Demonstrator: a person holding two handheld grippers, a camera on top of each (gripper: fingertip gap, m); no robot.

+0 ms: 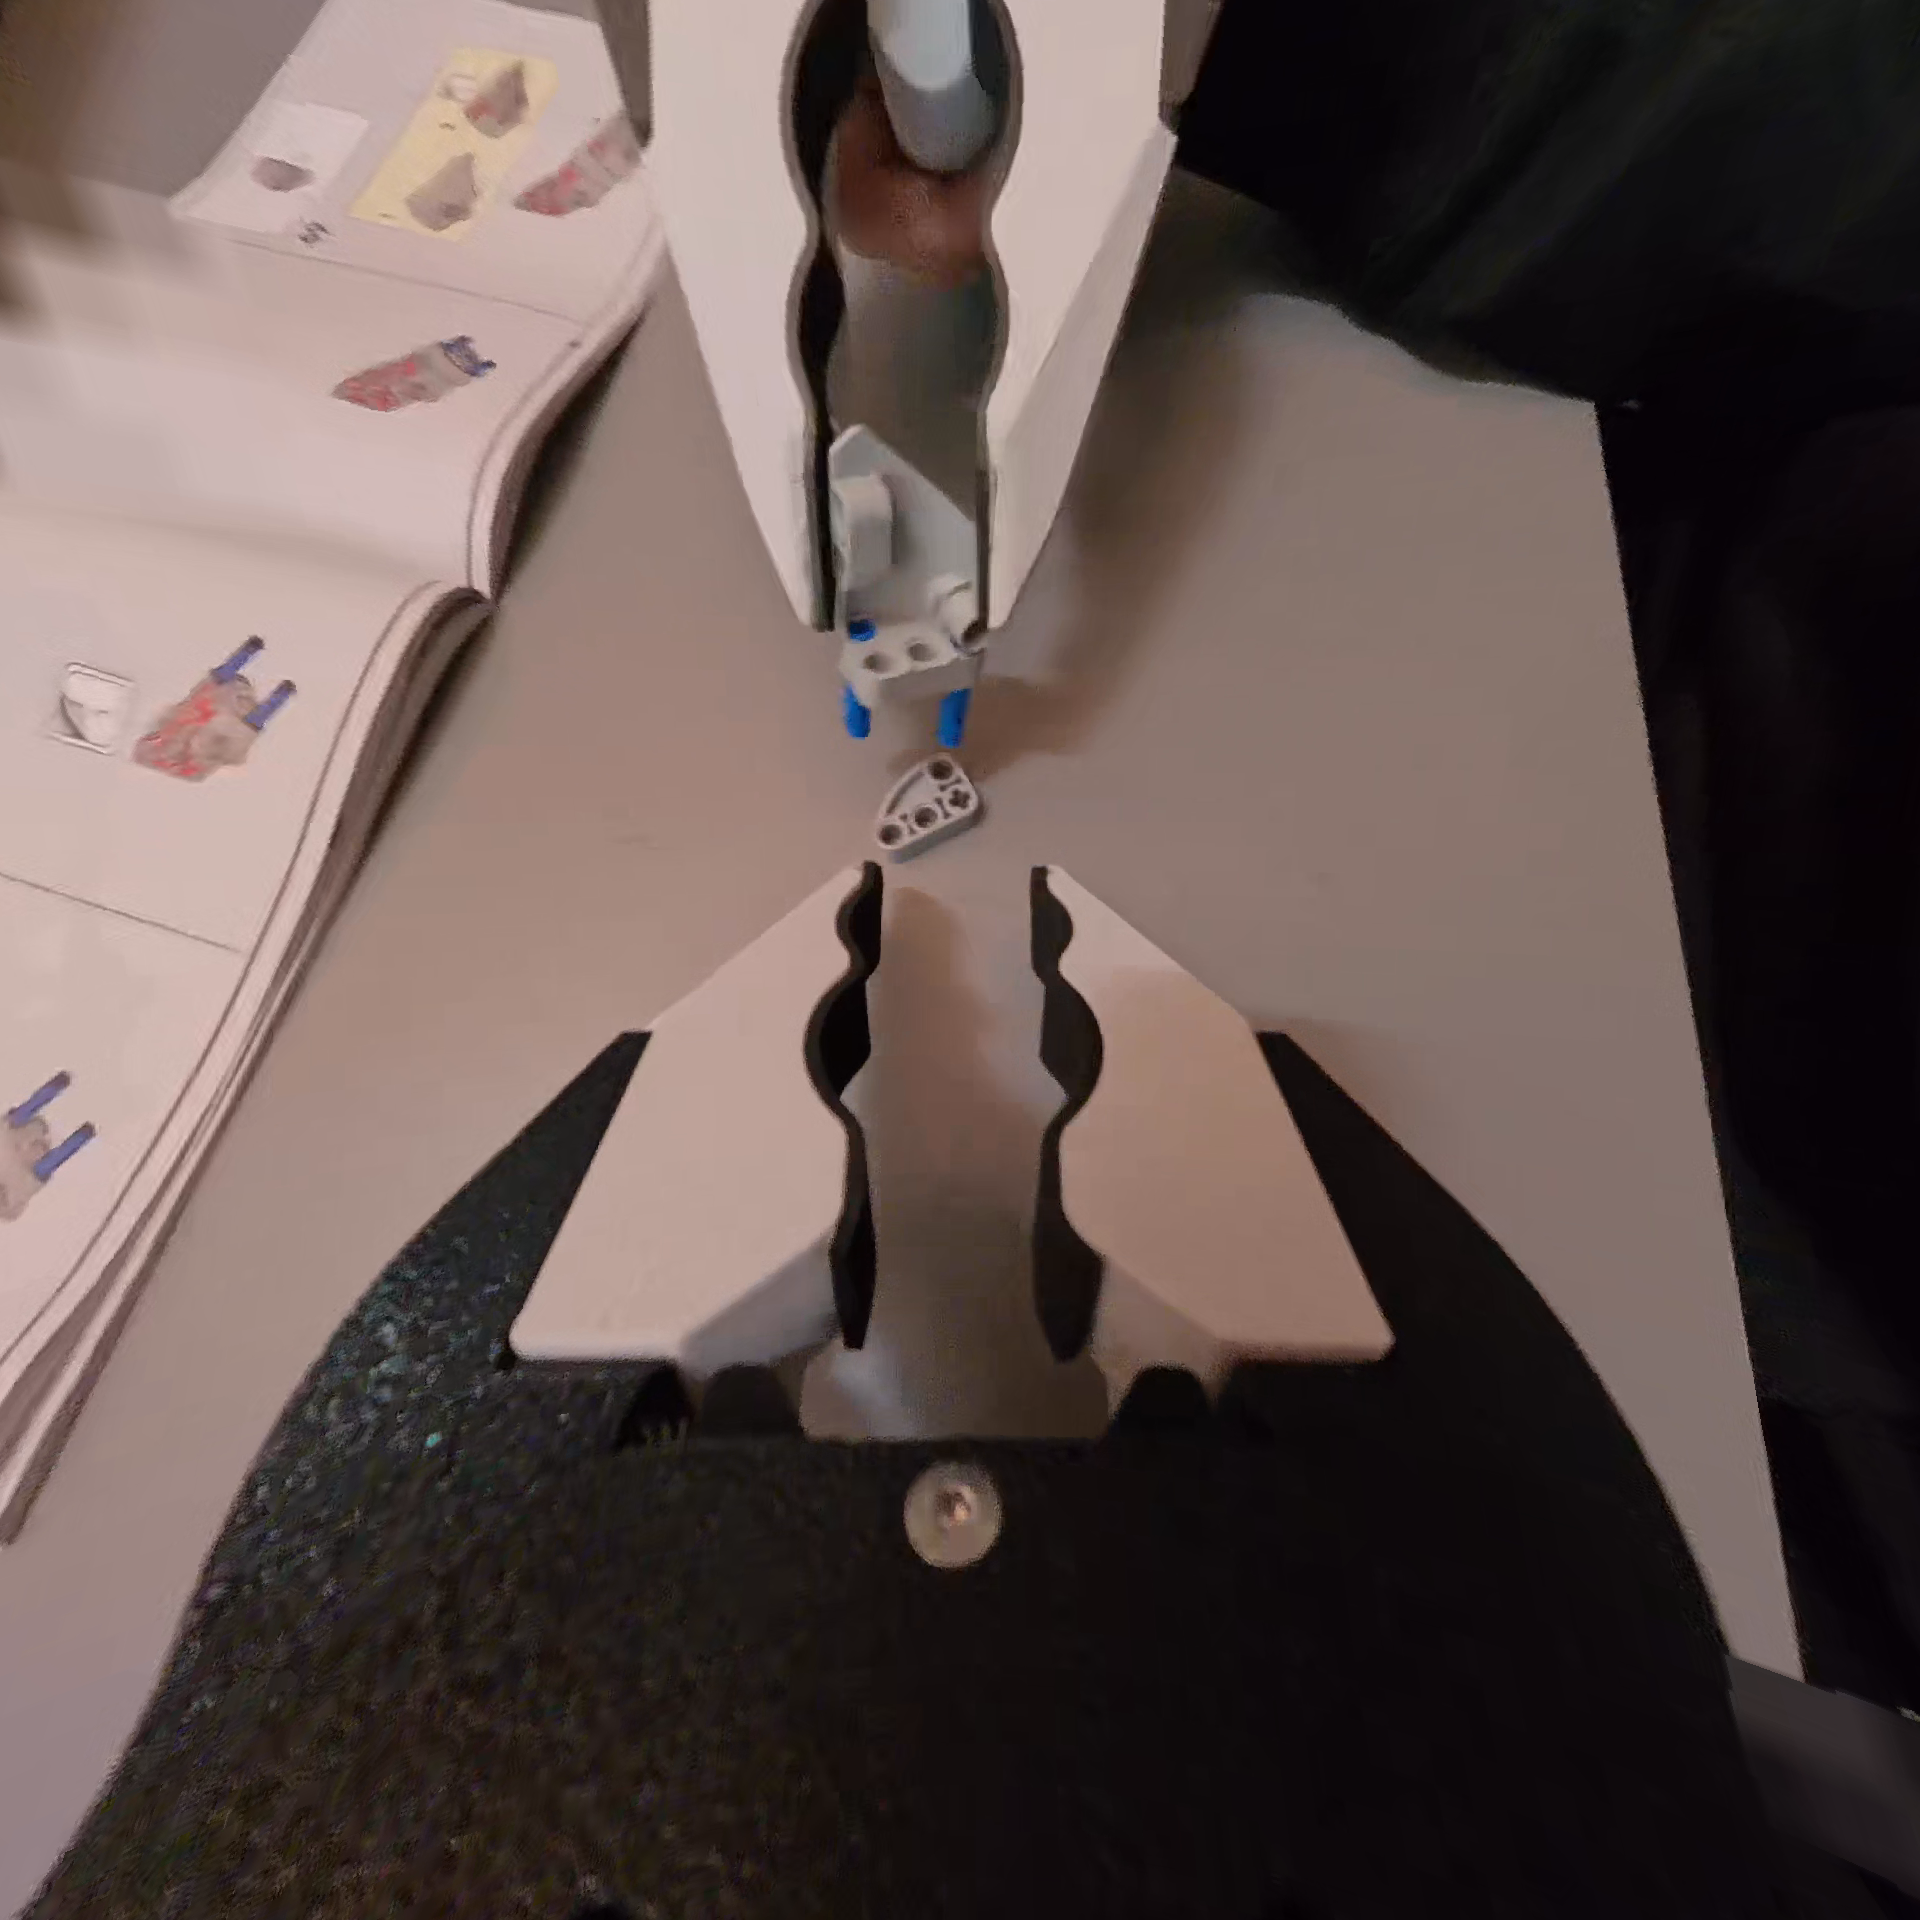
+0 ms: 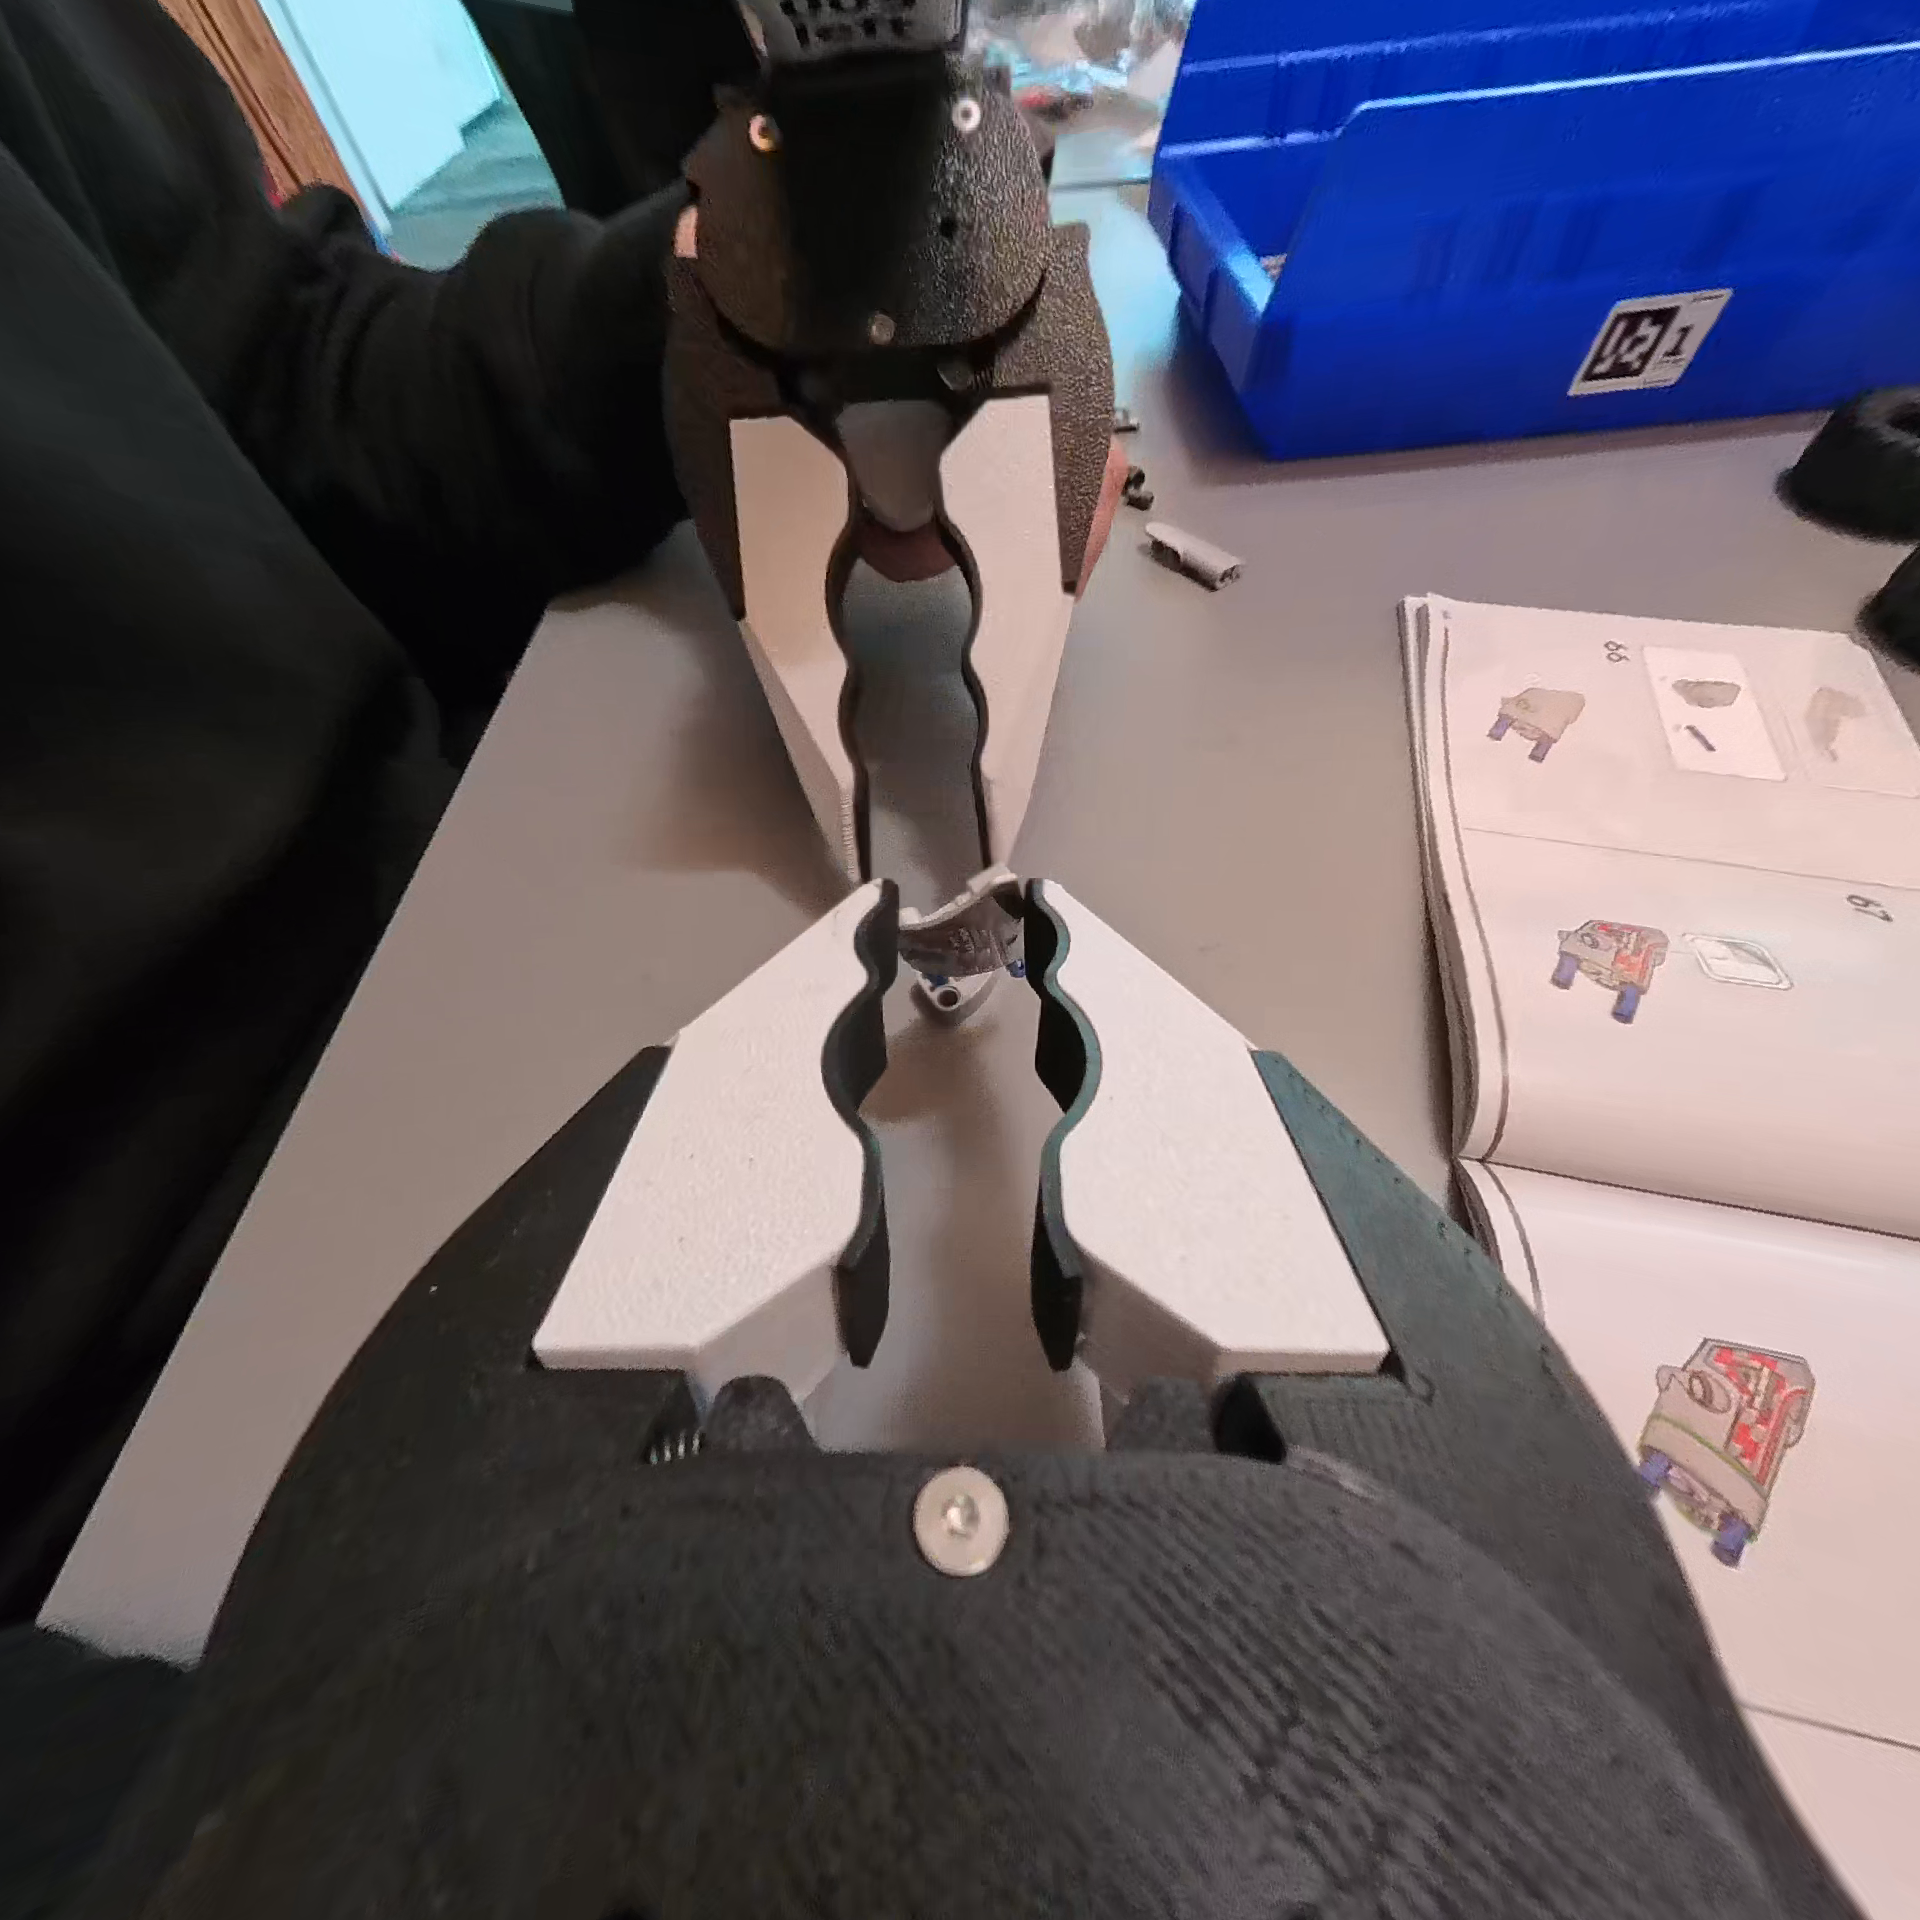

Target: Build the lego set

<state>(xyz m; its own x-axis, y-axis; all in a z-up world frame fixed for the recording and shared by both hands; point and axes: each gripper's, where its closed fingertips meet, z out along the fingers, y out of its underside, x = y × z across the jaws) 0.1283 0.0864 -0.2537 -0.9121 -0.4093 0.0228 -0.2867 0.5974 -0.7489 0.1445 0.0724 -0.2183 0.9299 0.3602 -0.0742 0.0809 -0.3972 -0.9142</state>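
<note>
My right gripper (image 2: 961,896) is shut on a small grey lego assembly (image 2: 956,933) and holds it just above the grey table. In the left wrist view this gripper (image 1: 902,623) comes in from the top, and the assembly (image 1: 896,665) shows two blue pins pointing down at the table. A small flat grey curved piece with holes (image 1: 928,808) lies on the table right below the pins; it also shows in the right wrist view (image 2: 943,1000). My left gripper (image 1: 954,878) is open and empty, tips just short of that piece, facing the right gripper (image 2: 925,857).
An open instruction booklet (image 1: 260,623) lies beside the grippers (image 2: 1662,935). A blue bin (image 2: 1507,208), black tyres (image 2: 1860,457) and a small loose grey part (image 2: 1195,556) sit farther back. A person's black sleeve (image 2: 208,623) runs along the table edge (image 1: 1631,831).
</note>
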